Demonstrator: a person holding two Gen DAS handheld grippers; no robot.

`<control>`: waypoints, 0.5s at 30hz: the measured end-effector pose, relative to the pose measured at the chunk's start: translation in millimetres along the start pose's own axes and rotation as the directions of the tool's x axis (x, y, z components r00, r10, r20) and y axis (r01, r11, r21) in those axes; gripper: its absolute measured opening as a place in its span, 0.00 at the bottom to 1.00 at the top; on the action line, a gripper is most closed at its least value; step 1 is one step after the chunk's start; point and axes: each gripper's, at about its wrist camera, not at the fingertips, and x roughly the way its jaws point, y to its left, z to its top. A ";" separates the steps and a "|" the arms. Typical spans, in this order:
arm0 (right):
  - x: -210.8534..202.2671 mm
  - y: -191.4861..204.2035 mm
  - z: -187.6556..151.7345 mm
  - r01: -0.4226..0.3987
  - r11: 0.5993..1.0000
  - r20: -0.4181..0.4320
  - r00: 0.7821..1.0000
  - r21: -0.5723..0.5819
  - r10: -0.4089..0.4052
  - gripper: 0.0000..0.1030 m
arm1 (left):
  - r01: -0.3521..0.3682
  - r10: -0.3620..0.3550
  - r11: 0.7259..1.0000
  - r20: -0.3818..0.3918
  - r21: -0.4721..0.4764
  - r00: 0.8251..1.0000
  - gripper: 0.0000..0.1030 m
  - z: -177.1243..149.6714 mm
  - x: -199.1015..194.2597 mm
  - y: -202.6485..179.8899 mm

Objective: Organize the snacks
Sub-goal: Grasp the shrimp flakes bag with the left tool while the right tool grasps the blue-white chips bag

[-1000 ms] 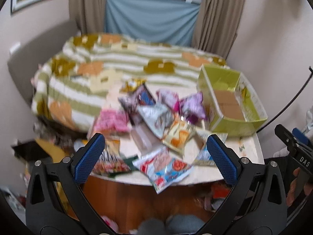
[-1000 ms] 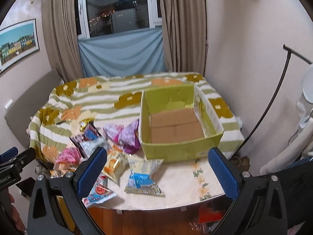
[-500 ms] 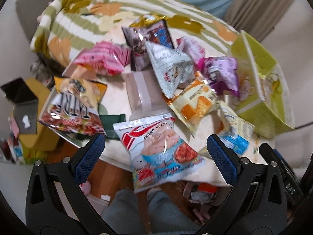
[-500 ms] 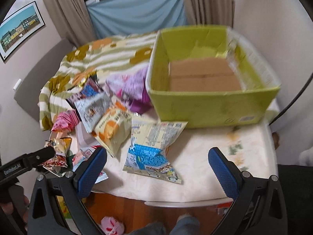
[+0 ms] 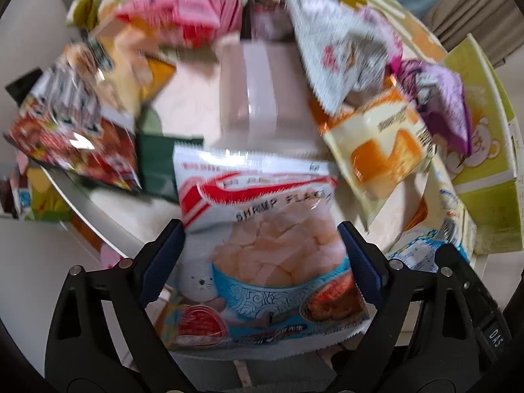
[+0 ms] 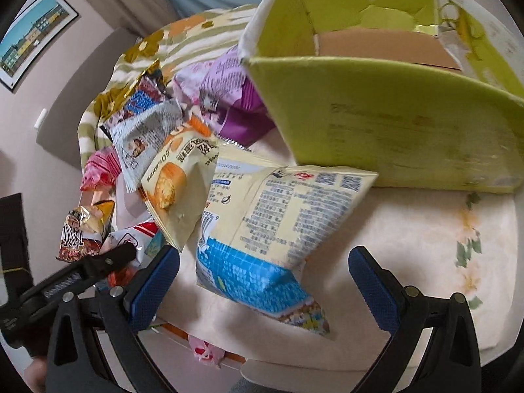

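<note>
Shrimp-flake bag [image 5: 262, 249] lies directly between the spread fingers of the left hand-held gripper [image 5: 262, 255], its sides close to both blue pads; whether the pads touch it cannot be told through the blur. Ahead of that gripper sits a clear plastic box [image 5: 250, 88], with a pink bag [image 5: 186, 16] ahead-left, a red-and-black bag [image 5: 75, 131] to the left, and a grey-white bag [image 5: 337, 49] ahead-right. An orange cake bag [image 5: 383, 150] lies to the right, a purple bag [image 5: 442, 104] beyond it.

The right hand-held gripper [image 6: 263, 281] is also spread wide, holding nothing. Just ahead of it, between its fingers and slightly beyond, a yellow-and-blue bag [image 6: 271, 229] lies back-side up on the desk [image 6: 409, 245]. The green cardboard box [image 6: 393, 124] stands ahead and to the right, open-topped, with the bag's far corner at its front wall. To the left, the left gripper's black frame shows beside the desk edge.
</note>
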 end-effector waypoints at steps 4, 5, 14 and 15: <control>11.3 -1.6 2.8 -0.011 1.000 -0.032 0.999 -0.002 0.011 0.92 | 0.020 -0.021 1.000 -0.022 -0.018 1.000 0.81 -4.5 8.1 2.8; 14.1 -2.8 3.5 -0.016 1.000 -0.042 0.999 0.002 0.016 0.89 | 0.015 -0.015 1.000 -0.019 -0.008 1.000 0.80 -5.1 7.9 1.6; 28.6 -4.8 1.3 -0.045 0.998 -0.079 0.996 0.049 0.048 0.67 | -0.001 0.001 0.998 -0.005 0.065 1.000 0.73 -11.6 1.5 -6.1; 27.4 -4.7 0.4 -0.038 0.998 -0.073 0.996 0.047 0.041 0.65 | -0.005 0.005 0.997 -0.004 0.078 1.000 0.73 -10.6 0.3 -7.3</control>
